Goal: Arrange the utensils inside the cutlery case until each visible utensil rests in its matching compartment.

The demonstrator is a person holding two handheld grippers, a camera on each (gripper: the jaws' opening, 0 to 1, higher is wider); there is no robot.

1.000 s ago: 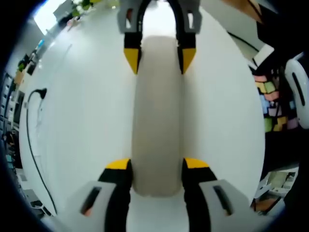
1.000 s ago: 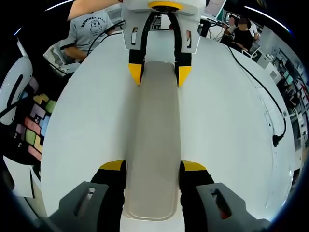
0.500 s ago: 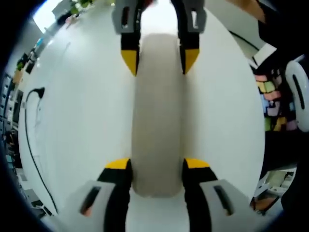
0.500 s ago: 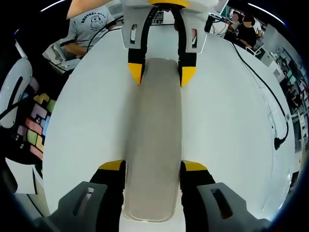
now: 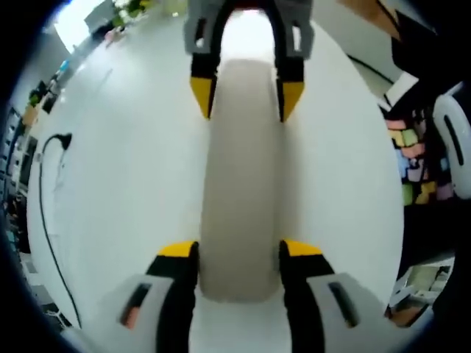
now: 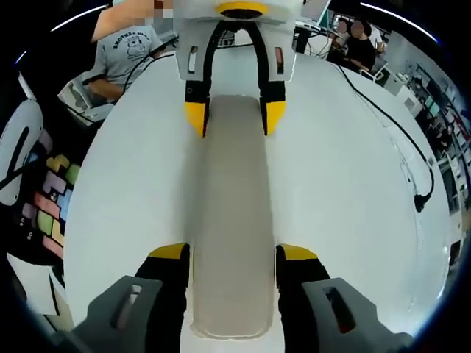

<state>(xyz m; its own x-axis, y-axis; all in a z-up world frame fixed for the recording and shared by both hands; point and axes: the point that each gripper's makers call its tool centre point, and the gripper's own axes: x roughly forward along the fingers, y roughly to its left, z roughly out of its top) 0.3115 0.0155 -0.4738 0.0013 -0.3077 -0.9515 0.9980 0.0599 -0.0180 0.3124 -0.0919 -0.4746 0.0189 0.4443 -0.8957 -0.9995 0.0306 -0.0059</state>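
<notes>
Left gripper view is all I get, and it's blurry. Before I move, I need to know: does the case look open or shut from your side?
Observer: In the right gripper view the cutlery case is sharp. It has a smooth beige top with a rounded lip at the near end, and no utensils show.
Operator: Is anyone close to the table?
Observer: Yes. A person in a grey T-shirt sits beyond the far edge of the table, off to one side of the left hand-held gripper.
</notes>
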